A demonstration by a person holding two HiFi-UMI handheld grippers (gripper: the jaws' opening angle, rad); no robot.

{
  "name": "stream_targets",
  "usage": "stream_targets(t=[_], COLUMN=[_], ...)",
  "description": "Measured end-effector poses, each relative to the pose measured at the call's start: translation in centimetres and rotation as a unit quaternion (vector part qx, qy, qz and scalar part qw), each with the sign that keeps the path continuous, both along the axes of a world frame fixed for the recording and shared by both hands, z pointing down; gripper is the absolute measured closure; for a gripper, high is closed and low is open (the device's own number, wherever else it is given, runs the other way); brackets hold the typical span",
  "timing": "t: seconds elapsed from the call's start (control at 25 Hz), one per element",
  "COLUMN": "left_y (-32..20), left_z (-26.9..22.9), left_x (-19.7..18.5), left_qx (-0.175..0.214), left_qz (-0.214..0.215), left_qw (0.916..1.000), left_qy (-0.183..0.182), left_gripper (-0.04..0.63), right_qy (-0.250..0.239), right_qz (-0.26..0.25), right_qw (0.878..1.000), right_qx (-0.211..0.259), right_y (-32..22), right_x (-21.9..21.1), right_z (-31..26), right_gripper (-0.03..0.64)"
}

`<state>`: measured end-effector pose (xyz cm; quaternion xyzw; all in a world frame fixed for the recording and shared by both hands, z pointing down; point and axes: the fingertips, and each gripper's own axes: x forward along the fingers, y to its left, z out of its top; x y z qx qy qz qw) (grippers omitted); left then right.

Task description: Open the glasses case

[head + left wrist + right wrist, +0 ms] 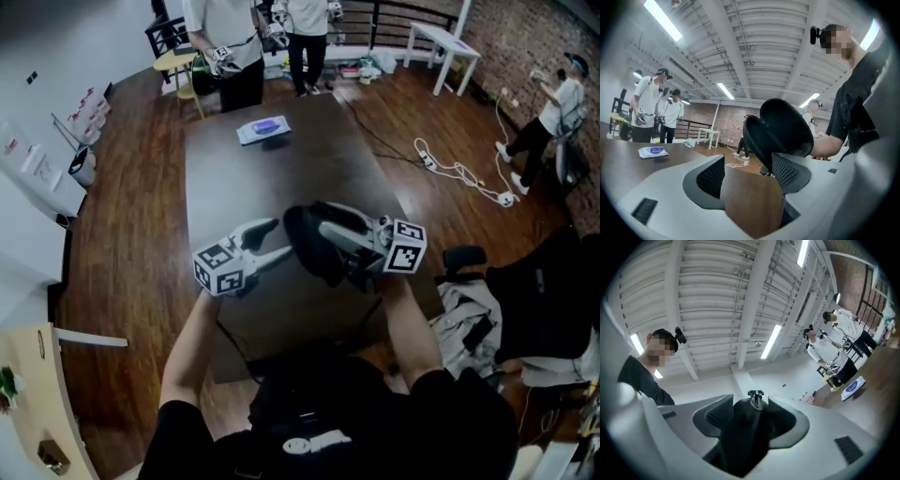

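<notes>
The black glasses case (pixel 314 246) hangs in the air above the dark table (pixel 281 178), gaping open like a clam. My right gripper (pixel 336 242) comes in from the right and is shut on it. In the right gripper view the case (pixel 745 437) fills the gap between the pads of the right gripper (pixel 750 411), with its zip pull (pixel 755 398) sticking up at the tip. My left gripper (pixel 278 238) is open just left of the case. In the left gripper view the open case (pixel 785 126) rises past the right fingertip of the left gripper (pixel 749 164), with only tabletop between the jaws.
A blue and white packet (pixel 263 128) lies at the table's far end. Two people (pixel 234 47) stand beyond it beside a yellow stool (pixel 178 64). A white cable with a power strip (pixel 459 173) trails on the floor at right, near a chair with clothes (pixel 497 309).
</notes>
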<state>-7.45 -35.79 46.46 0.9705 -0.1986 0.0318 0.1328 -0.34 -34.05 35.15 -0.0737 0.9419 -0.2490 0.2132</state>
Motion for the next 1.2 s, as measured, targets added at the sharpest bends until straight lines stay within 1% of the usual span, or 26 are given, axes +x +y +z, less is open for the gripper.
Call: stream_targets(t=[0.04, 0.08, 0.16, 0.24, 0.32, 0.36, 0.4, 0.44, 0.48, 0.52, 0.6, 0.64, 0.68, 0.72, 0.76, 0.8, 0.84, 0.88, 0.92, 0.96, 1.0, 1.04, 1.08, 1.12, 1.16, 1.2], left_y=[0.3, 0.8, 1.4, 1.7, 1.8, 1.8, 1.4, 0.8, 0.1, -0.5, -1.7, -2.2, -2.8, -3.4, -3.9, -4.3, -4.6, -4.8, -4.9, -5.0, -4.9, -4.7, -4.5, -4.1, -3.8, -3.4], left_z=[0.0, 0.0, -0.4, -0.9, -0.9, -1.0, -1.1, -1.4, -1.6, -1.6, -1.3, -1.0, -0.6, -0.3, -0.1, 0.0, 0.0, -0.1, -0.3, -0.5, -0.7, -0.9, -1.1, -1.4, -1.8, -2.2], left_x=[0.1, 0.2, 0.5, 1.0, 1.5, 1.4, 1.1, 0.4, -0.4, -1.1, -2.3, -2.9, -3.5, -4.3, -5.1, -5.8, -6.4, -6.7, -6.8, -6.8, -6.7, -6.6, -6.4, -6.0, -5.5, -5.0], left_qx=[-0.01, -0.017, -0.018, -0.02, -0.018, -0.014, -0.013, -0.018, -0.024, -0.028, -0.03, -0.032, -0.034, -0.033, -0.031, -0.028, -0.027, -0.028, -0.029, -0.031, -0.032, -0.034, -0.038, -0.042, -0.046, -0.048], left_qz=[0.013, 0.024, 0.038, 0.044, 0.041, 0.033, 0.017, -0.005, -0.03, -0.055, -0.105, -0.135, -0.172, -0.215, -0.258, -0.295, -0.321, -0.338, -0.346, -0.351, -0.352, -0.35, -0.343, -0.33, -0.312, -0.293], left_qw=[0.9998, 0.9993, 0.9982, 0.9974, 0.9978, 0.9982, 0.9985, 0.998, 0.9969, 0.9958, 0.9929, 0.9899, 0.9845, 0.9759, 0.9648, 0.9531, 0.9433, 0.937, 0.9338, 0.9323, 0.9319, 0.9329, 0.9361, 0.9414, 0.9481, 0.9547], left_qy=[0.014, 0.025, 0.042, 0.054, 0.049, 0.047, 0.051, 0.06, 0.068, 0.068, 0.048, 0.032, 0.012, -0.013, -0.04, -0.063, -0.079, -0.085, -0.086, -0.083, -0.081, -0.077, -0.07, -0.056, -0.04, -0.025], left_gripper=[0.268, 0.233, 0.233, 0.233, 0.235, 0.33, 0.466, 0.5, 0.558, 0.567, 0.569, 0.569, 0.569, 0.569, 0.569, 0.569, 0.569, 0.569, 0.569, 0.569, 0.569, 0.569, 0.569, 0.57, 0.569, 0.569], right_qy=[-0.012, -0.027, -0.039, -0.028, -0.036, -0.047, -0.054, -0.049, -0.031, -0.002, 0.059, 0.079, 0.094, 0.113, 0.139, 0.174, 0.216, 0.261, 0.3, 0.328, 0.343, 0.35, 0.355, 0.36, 0.356, 0.335], right_qz=[-0.001, -0.008, -0.021, -0.03, -0.041, -0.04, -0.028, -0.006, 0.024, 0.056, 0.113, 0.135, 0.154, 0.171, 0.186, 0.2, 0.218, 0.24, 0.268, 0.298, 0.324, 0.345, 0.356, 0.357, 0.346, 0.322], right_qw=[1.0, 1.0, 0.999, 0.999, 0.998, 0.998, 0.998, 0.998, 0.999, 0.998, 0.992, 0.988, 0.984, 0.979, 0.972, 0.963, 0.948, 0.929, 0.907, 0.887, 0.873, 0.864, 0.859, 0.858, 0.865, 0.884], right_qx=[0.0, -0.005, -0.018, -0.021, -0.026, -0.03, -0.034, -0.036, -0.035, -0.031, -0.019, -0.013, -0.005, 0.009, 0.029, 0.054, 0.082, 0.108, 0.126, 0.131, 0.123, 0.11, 0.096, 0.083, 0.071, 0.05], right_y=[-0.1, 0.0, 0.1, 0.3, 0.7, 0.6, 0.2, -0.4, -1.2, -1.8, -2.6, -2.6, -2.4, -1.9, -1.3, -0.7, -0.4, -0.4, -0.8, -1.3, -1.9, -2.5, -3.0, -3.4, -3.6, -3.7], right_x=[0.2, 0.3, 0.0, -0.5, -0.7, -0.5, -0.1, 0.2, 0.6, 1.0, 1.5, 1.7, 1.7, 1.5, 0.9, -0.2, -1.5, -2.7, -3.6, -3.8, -3.5, -2.9, -2.3, -2.0, -1.9, -2.0], right_z=[-0.4, -0.6, -0.5, 0.1, 0.4, 0.3, 0.2, 0.4, 0.8, 1.4, 2.5, 2.8, 2.8, 2.8, 2.9, 3.2, 3.6, 4.2, 5.0, 5.7, 6.3, 6.7, 7.2, 7.7, 8.2, 8.5], right_gripper=[0.383, 0.383, 0.383, 0.383, 0.383, 0.383, 0.383, 0.407, 0.411, 0.411, 0.411, 0.411, 0.41, 0.41, 0.404, 0.373, 0.372, 0.33, 0.328, 0.328, 0.325, 0.325, 0.343, 0.376, 0.39, 0.481])
